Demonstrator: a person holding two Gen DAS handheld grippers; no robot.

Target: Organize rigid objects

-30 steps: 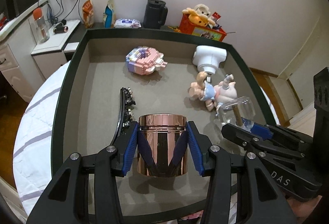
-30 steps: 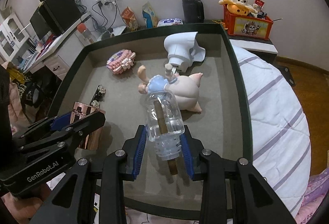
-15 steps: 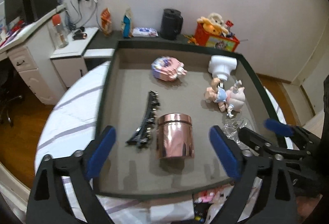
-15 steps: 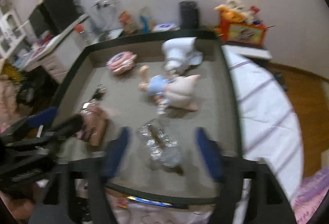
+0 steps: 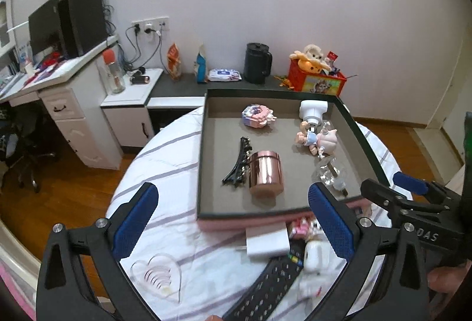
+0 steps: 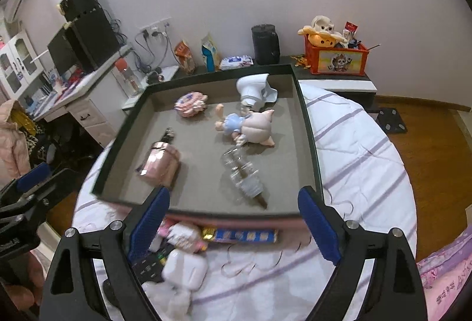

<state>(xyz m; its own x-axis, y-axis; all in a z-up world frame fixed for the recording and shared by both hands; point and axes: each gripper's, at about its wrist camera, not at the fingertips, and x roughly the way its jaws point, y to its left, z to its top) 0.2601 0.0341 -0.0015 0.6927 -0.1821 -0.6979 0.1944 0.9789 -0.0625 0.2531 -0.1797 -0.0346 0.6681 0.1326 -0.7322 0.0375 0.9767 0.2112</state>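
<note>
Both tools released, can [image 5: 266, 173], bottle [image 6: 243, 175] freed

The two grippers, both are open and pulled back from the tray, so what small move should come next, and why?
Probably lower the right gripper toward the white case on the bed in front of the tray. The rose-gold canister and clear bottle already lie inside the tray, both grippers are empty with jaws wide, and the case sits outside, nearest those fingers. The left gripper can wait.
</note>
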